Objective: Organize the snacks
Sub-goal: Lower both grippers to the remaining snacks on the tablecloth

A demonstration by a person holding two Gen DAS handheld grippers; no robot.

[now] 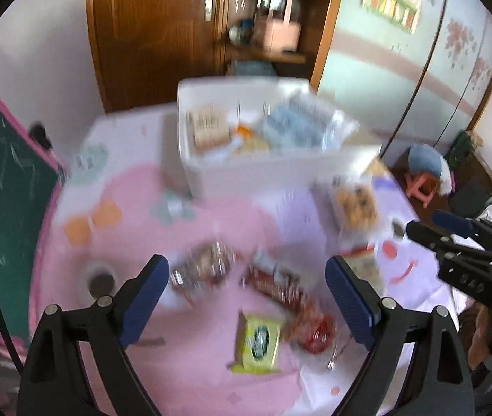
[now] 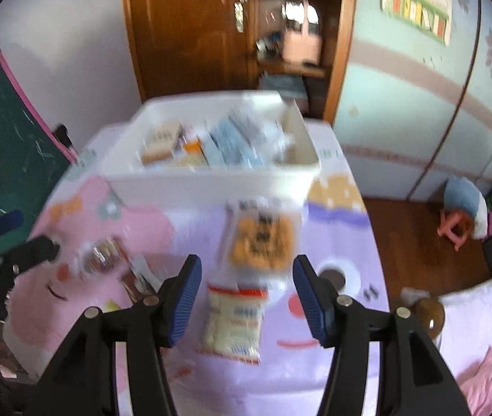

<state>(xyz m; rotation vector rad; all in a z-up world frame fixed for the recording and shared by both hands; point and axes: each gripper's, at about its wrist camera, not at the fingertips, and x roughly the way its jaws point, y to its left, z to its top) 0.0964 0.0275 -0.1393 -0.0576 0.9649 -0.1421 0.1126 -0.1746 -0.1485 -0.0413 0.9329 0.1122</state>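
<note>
Both grippers empty, jaws apart: right gripper (image 2: 245,300) should straddle the pale cream snack packet (image 2: 235,322) squarely; left gripper (image 1: 247,300) the crinkly red wrapper (image 1: 273,282), then the white plastic bin (image 2: 211,182) at 12 o'clock.

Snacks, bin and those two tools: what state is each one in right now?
White bin: upright, open, partly filled with packets.
Yellow packet: lying flat on the table, loose.
Orange snack bag: flat on the table, outside the bin.
Pale bag: flat, outside the bin.
Left tool: open, empty.
Right tool: open, empty.
</note>
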